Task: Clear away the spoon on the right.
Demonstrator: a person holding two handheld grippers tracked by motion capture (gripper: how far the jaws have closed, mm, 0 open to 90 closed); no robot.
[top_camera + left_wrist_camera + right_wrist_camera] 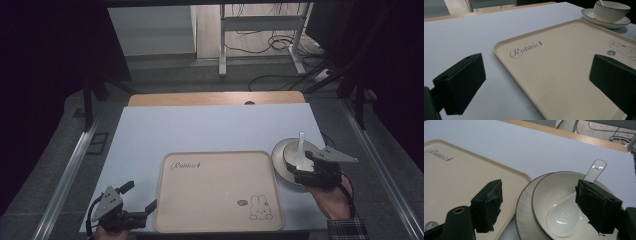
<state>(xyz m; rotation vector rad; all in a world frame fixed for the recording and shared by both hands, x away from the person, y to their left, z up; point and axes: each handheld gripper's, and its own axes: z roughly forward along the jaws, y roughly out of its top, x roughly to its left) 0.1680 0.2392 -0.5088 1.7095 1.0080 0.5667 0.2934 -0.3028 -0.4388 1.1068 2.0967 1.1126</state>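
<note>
A white bowl (292,152) stands on a saucer (278,161) at the right of the table, with a white spoon (300,142) in it, handle pointing away. My right gripper (299,167) hovers over the bowl's near side. In the right gripper view its jaws stand apart (541,206): one over the saucer's (524,207) edge, the other inside the bowl (549,192) beside the spoon (564,216). Neither pad presses on anything. My left gripper (139,196) rests open at the front left, its jaws framing the beige tray (564,70).
The beige tray (215,195), printed with "Rabbit" and a bunny, lies bare at the front centre of the white table sheet (210,130), just left of the saucer. A wooden strip (215,98) edges the far side. A desk frame and cables (270,45) are on the floor beyond.
</note>
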